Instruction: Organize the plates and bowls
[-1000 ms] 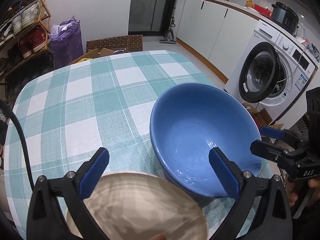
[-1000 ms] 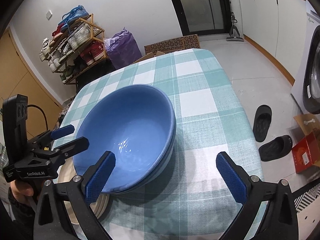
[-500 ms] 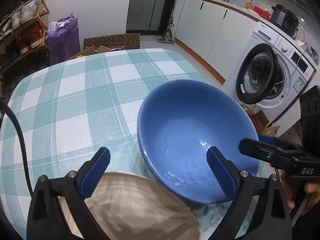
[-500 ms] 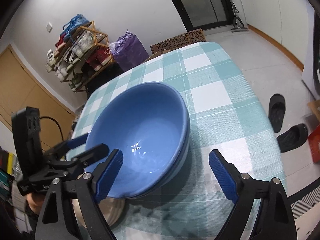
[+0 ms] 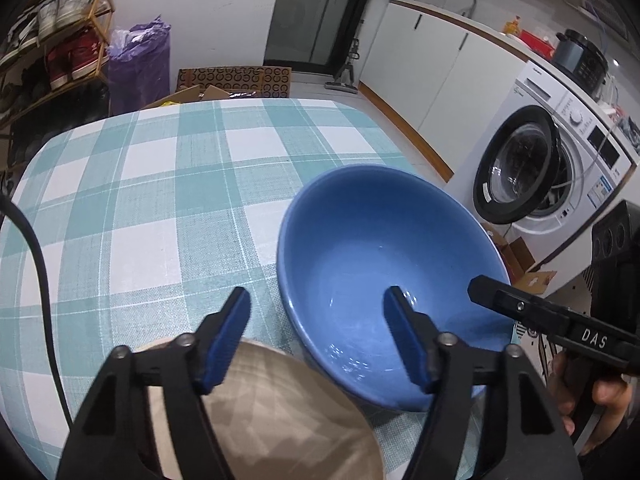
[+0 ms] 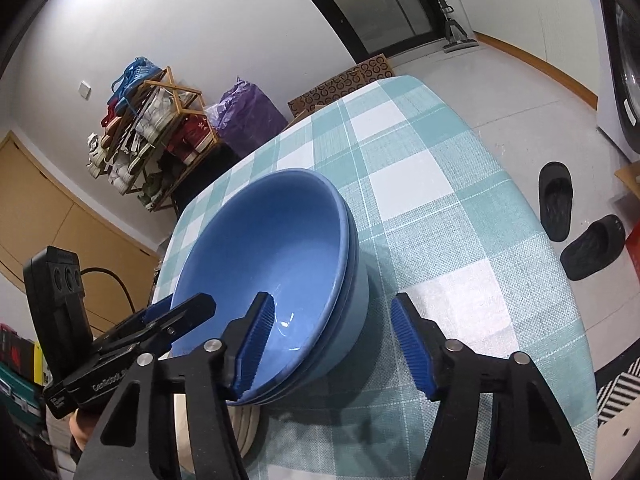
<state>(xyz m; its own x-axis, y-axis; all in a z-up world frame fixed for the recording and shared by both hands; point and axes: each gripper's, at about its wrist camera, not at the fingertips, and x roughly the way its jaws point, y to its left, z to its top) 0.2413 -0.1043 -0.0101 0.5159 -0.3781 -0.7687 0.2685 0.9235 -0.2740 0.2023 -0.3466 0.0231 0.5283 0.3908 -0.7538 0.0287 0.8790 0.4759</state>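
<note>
A stack of blue bowls [image 5: 384, 276] [image 6: 272, 280] stands on the checked tablecloth near the front edge. A beige plate [image 5: 264, 412] lies just left of it, and its rim shows under the bowls in the right wrist view [image 6: 244, 420]. My left gripper [image 5: 318, 336] is open, one finger over the plate, the other over the bowl's near left rim. My right gripper [image 6: 330, 344] is open and straddles the bowls' near right rim, its left finger inside the bowl. Neither holds anything.
The teal and white checked table [image 5: 160, 208] stretches away behind the bowls. A washing machine [image 5: 560, 184] and white cabinets stand to the right. A shoe rack [image 6: 152, 132], a purple bag [image 6: 248, 112] and black slippers [image 6: 556, 200] are on the floor around.
Both grippers have narrowed their opening. The right gripper moved in over the bowls' rim, tilting as it came. The left gripper shifted slightly; the bowls and plate stayed put.
</note>
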